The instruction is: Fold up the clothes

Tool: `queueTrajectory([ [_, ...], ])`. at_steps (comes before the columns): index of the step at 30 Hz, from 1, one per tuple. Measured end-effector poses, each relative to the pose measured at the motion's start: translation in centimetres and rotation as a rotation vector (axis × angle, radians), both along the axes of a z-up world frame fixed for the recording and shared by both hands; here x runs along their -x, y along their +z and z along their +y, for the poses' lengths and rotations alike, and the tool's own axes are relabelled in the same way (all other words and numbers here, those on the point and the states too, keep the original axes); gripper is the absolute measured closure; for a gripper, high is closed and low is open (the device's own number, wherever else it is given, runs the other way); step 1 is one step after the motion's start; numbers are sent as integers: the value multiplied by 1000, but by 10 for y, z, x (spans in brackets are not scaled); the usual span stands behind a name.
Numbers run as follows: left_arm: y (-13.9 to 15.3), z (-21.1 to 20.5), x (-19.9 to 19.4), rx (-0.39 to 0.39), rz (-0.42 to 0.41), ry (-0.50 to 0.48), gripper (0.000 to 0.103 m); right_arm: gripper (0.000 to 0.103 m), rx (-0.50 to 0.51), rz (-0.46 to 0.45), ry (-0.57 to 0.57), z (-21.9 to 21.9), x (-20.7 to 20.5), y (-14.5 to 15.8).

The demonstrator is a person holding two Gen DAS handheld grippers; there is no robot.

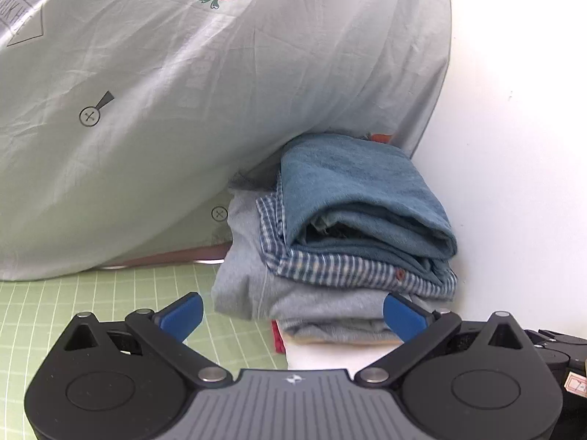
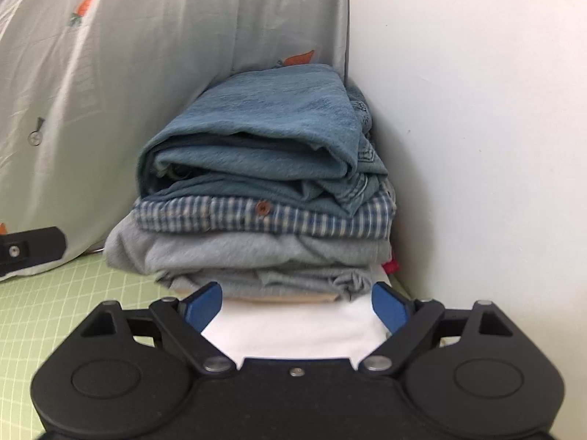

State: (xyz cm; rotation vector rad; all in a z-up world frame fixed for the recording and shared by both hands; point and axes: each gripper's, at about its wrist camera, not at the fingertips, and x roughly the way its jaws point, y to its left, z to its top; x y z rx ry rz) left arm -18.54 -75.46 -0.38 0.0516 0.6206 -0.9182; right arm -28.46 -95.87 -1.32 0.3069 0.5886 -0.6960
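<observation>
Left claw [image 1: 293, 317] released, right claw [image 2: 296, 308] released, both facing folded clothes stack [image 2: 256, 198]

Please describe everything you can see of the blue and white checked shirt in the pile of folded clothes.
The checked shirt is folded flat and lies second from the top of the pile. It looks like thin woven cotton with a blue and white check. One small brown button shows on its front edge. A folded blue denim garment rests on it, and a grey sweatshirt lies under it. In the left wrist view its left edge sticks out from under the denim. Neither tool touches it.
</observation>
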Motion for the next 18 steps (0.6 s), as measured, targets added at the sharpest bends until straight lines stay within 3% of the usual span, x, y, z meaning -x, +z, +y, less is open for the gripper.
queueTrajectory([
  [9, -14, 53, 72, -36, 34, -80, 0, 0, -41, 22, -5, 80, 74, -3],
  [18, -30, 81, 119, -133, 47, -124, 0, 0, -65, 69, -21, 128, 126, -17],
])
